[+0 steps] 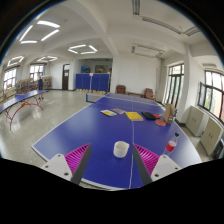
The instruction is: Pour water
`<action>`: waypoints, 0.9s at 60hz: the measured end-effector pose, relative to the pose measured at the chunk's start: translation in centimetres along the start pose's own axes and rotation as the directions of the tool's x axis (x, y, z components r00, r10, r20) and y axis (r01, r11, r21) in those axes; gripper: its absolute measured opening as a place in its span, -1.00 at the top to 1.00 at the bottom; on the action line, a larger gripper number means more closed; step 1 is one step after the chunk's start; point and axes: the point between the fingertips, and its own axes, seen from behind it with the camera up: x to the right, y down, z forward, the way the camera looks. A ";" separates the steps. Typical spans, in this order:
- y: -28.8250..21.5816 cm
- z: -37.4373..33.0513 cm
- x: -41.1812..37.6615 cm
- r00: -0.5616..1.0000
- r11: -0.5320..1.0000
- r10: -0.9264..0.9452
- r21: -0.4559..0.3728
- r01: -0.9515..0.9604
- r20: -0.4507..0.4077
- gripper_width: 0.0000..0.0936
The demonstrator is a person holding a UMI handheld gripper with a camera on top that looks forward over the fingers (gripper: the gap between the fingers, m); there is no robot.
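A white cup (pixel 121 149) stands upright on the blue table-tennis table (pixel 80 125), near its front edge and close to the white centre line. A small bottle with a red part (pixel 171 145) stands on the table to the right of the cup, beyond my right finger. My gripper (pixel 112 160) is open and holds nothing. Its pink pads (pixel 74 161) stand wide apart, one on each side. The cup is just ahead of the fingers, between their lines, with a clear gap on both sides.
Yellow and dark flat items (pixel 133 116) lie across the middle of the table. A chair (pixel 168 112) stands by the table's right side. Another table-tennis table (pixel 22 100) stands at the left, and blue barriers (pixel 93 81) at the far wall.
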 end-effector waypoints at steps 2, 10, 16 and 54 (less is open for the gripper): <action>0.2 0.0 0.4 1.000 1.000 0.001 -0.004 -0.001 -0.014 -0.81; 2.6 0.4 2.1 0.998 0.999 0.006 -0.037 -0.009 -0.063 -0.82; 7.1 1.9 5.3 0.995 0.997 0.019 -0.077 -0.027 -0.099 -0.82; 16.3 24.0 37.8 0.945 0.996 0.075 -0.022 -0.086 -0.318 -0.82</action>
